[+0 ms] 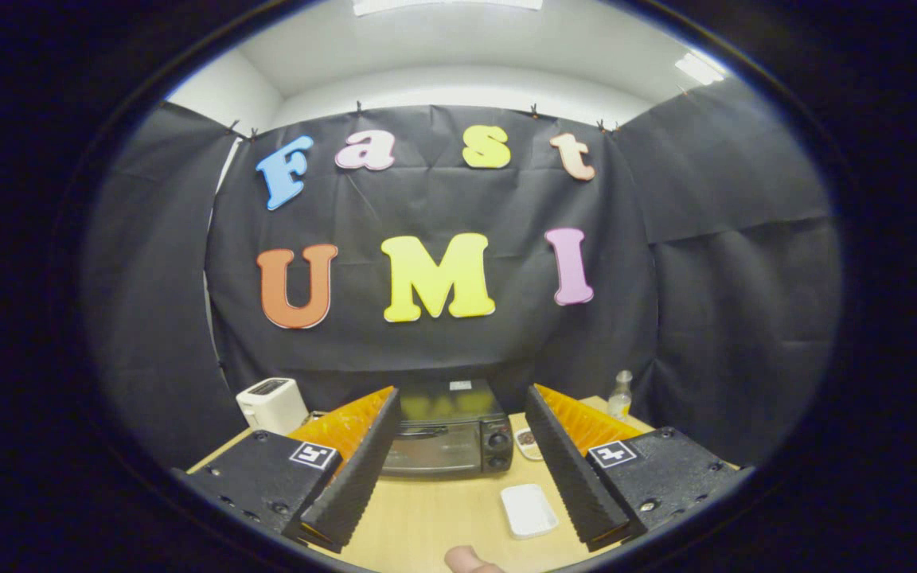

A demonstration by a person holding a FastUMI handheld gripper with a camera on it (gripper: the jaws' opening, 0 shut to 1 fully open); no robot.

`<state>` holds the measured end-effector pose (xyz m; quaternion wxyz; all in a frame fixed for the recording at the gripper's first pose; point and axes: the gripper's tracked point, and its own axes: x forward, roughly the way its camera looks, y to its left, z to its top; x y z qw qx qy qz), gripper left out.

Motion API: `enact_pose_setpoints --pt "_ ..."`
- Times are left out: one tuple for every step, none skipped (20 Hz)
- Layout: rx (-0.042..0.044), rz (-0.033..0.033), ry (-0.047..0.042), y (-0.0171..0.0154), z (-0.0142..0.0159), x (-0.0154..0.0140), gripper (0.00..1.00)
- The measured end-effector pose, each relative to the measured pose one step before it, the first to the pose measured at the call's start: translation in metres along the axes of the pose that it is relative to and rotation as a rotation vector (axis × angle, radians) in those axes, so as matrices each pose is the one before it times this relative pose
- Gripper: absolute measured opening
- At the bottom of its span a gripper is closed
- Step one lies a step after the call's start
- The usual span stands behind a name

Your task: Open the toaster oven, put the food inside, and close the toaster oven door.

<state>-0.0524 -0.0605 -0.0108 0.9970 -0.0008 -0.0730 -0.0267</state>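
Ahead, the toaster oven [446,434] sits closed beyond the spread fingers [363,461].

A booth hung with black cloth [442,334] on three sides, the fabric creased and pinned along its top edge with small clips. The cloth panels meet at two corners, so the back wall stands straight ahead and a side panel angles in at either hand. Above the cloth, plain white wall [458,91] rises to a white ceiling [466,40]. Two bright ceiling lights glow overhead, one [446,5] above the back wall and one [699,68] toward the right corner. Below, a light wooden table [442,517] stretches to the foot of the back cloth, its surface pale and evenly lit.
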Motion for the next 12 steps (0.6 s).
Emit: enact_pose_setpoints --pt "-0.01997 -0.00312 -0.01514 -0.00135 0.00659 -0.0089 1.0" --pt "-0.00519 0.00416 -0.00728 0.0002 0.00495 -0.00986 0.99" --pt "0.00493 0.01229 -0.00702 0.00391 0.00531 -0.00934 0.99" --pt "0.00173 0.01053 -0.00917 0.00277 0.00562 -0.00715 0.99" --pt "-0.00441 0.01074 -0.00653 0.00127 0.00358 -0.00507 0.99" --pt "-0.00592 0.00897 -0.00992 0.0022 0.0036 -0.00447 0.99" --pt "-0.00626 0.00752 -0.00309 0.00295 0.00099 -0.00165 1.0" --pt "0.00081 0.00822 -0.00418 0.0028 0.0014 -0.00334 0.99" --pt "0.00108 0.00707 -0.00011 0.00413 0.00024 -0.00122 1.0" --pt "-0.00344 0.00372 0.00233 0.00198 -0.00066 -0.0017 1.0" --pt "-0.0046 0.00428 0.00692 0.00151 -0.00184 -0.00052 1.0" --pt "0.00142 0.00274 0.00523 0.00112 -0.00116 -0.00018 1.0"
